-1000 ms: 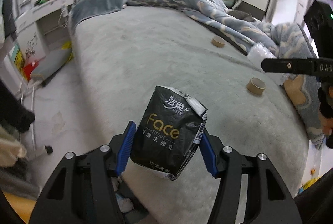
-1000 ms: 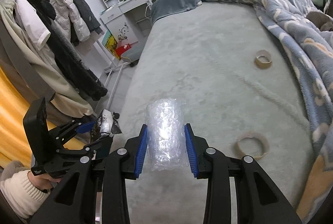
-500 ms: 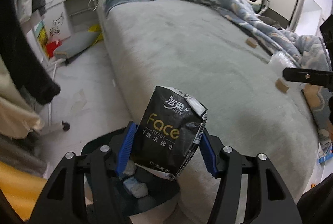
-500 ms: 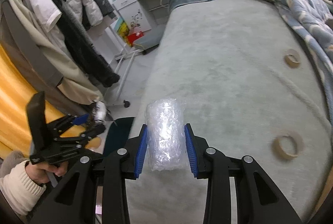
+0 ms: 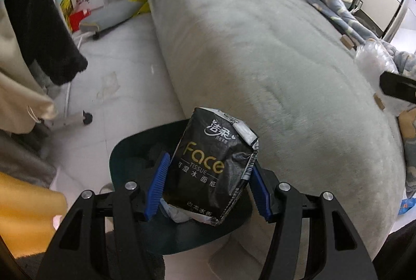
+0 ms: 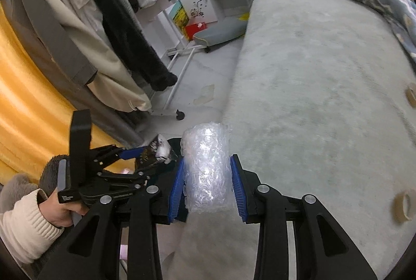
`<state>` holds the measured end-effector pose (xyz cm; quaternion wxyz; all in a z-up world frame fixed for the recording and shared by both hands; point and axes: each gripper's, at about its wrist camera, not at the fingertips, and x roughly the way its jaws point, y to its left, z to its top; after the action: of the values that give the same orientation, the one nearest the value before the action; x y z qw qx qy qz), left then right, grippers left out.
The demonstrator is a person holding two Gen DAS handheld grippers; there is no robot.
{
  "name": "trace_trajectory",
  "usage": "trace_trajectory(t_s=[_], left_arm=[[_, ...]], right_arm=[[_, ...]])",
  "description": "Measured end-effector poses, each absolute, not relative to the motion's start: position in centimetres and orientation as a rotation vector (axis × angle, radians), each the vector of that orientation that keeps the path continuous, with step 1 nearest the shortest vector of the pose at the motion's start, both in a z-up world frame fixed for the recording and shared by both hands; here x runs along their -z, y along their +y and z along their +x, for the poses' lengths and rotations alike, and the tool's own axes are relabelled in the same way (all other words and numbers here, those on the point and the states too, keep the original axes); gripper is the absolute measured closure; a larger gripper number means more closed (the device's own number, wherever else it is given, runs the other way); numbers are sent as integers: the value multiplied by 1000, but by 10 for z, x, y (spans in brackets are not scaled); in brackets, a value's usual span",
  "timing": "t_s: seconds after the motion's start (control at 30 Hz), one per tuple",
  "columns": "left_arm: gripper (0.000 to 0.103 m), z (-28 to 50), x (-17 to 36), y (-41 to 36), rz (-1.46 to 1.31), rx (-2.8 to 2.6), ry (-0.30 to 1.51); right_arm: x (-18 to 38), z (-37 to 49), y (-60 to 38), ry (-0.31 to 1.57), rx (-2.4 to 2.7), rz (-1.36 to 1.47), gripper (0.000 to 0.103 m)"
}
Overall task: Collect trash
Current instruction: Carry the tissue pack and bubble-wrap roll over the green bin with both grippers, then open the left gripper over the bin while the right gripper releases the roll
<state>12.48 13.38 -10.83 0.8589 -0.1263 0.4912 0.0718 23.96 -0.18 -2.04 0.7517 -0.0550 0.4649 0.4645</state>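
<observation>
Bin: a dark bin [image 5: 122, 163] on the floor beside the bed [image 5: 260, 51], crumpled paper inside.
Tissue pack: a black tissue pack [image 5: 210, 168], directly over the bin, clamped in the half-open left gripper [image 5: 208, 183].
Bubble wrap: a roll [image 6: 206, 165] pinched in the right gripper [image 6: 206, 189], above the bed's edge.
Farther: tape rolls [image 6: 401, 204] on the bed; coats [image 6: 109, 20] on a rack.

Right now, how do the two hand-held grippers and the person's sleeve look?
Both the left gripper and the right gripper are black frames with triangular cut-outs, silver screws and ribbed blue pads. The left one has a black block on top. The sleeve is cream ribbed knit.
</observation>
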Motion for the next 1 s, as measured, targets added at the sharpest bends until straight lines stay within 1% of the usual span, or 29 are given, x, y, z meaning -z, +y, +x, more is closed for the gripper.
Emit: trace_trajectory(t_s=[0.33,0.6,0.67,0.7,0.73,0.8,1.0], left_arm=[[41,113,145,174,-377,-203,1165],[39,110,162,198,-419,-206,1261],[36,109,165,205,-444,-207,1281],[32,107,167,208,-453,-205,1284],[26,106,167,210,-455,-206,1283],[21,104,166,215,-445,-211,1280],[21,96,148,233,-509,-195,1199]], right_arm=[[28,230,51,1035,-1089,-165,67],[41,220,90,1058,-1135,-217,67],[47,218,99,1070,-1140,-231,67],[50,218,103,1074,-1142,-236,67],[53,217,106,1080,-1143,-242,67],[62,216,112,1093,-1142,-257,67],[88,215,130,1143,-1132,-309,67]])
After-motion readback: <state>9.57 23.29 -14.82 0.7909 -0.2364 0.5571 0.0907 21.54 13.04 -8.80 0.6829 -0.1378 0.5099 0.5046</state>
